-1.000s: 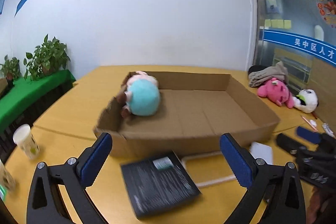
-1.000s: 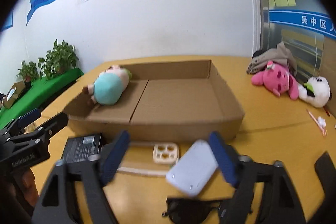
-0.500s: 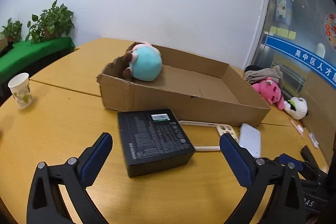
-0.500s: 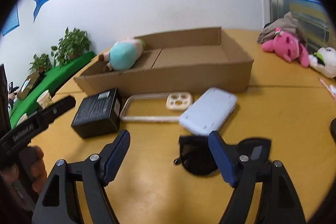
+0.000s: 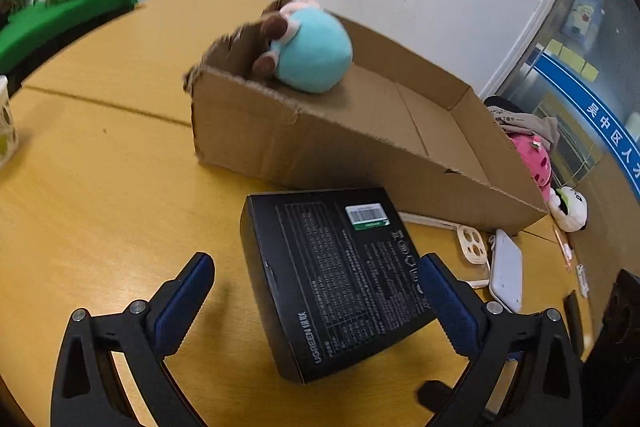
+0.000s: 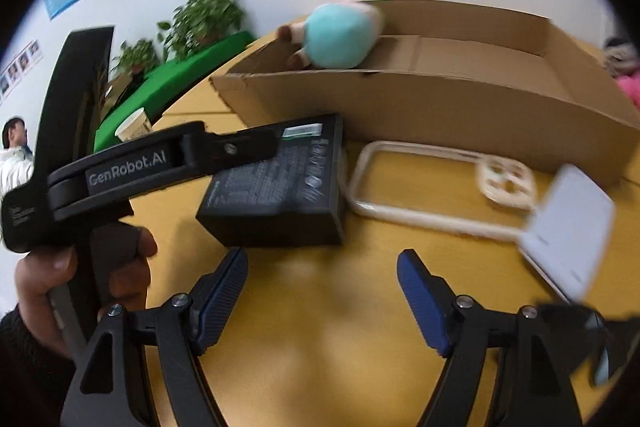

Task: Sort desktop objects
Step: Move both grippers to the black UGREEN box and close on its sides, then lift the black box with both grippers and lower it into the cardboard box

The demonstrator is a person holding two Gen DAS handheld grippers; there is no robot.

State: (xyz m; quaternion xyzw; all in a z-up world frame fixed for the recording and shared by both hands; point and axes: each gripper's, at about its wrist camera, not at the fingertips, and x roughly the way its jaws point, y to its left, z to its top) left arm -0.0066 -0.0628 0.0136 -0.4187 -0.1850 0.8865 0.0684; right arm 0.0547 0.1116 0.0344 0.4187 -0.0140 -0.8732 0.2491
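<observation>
The left tool point(image 5: 316, 291) hangs over the yellow table point(image 5: 100, 187) with its jaws spread wide, one on each side of the black box point(image 5: 336, 279). The pads touch nothing and the tool holds nothing. The box lies flat, label side up, just in front of the long side of the cardboard tray point(image 5: 320, 147).

The right tool point(image 6: 322, 291) also stands open and empty, over bare table near the front edge, with the black box just beyond its left pad point(image 6: 224, 291). In the right wrist view a hand point(image 6: 80, 275) grips the handle of the left tool, whose finger reaches out above the box.

To the right of the box lie a cream phone case point(image 6: 432, 187), touching or nearly touching the tray's wall, and a white power bank point(image 6: 568, 223) past its camera end. Dark sunglasses point(image 6: 592, 335) sit at the right tool's right side, partly hidden.

A teal plush point(image 5: 312, 55) rests in the left end of the tray, leaning on its end wall; the remainder of the tray floor is bare. A pink plush point(image 5: 536, 163) and a white one point(image 5: 572, 203) lie beyond the tray's right end. A paper cup point(image 5: 6, 123) stands near the table's left edge.
</observation>
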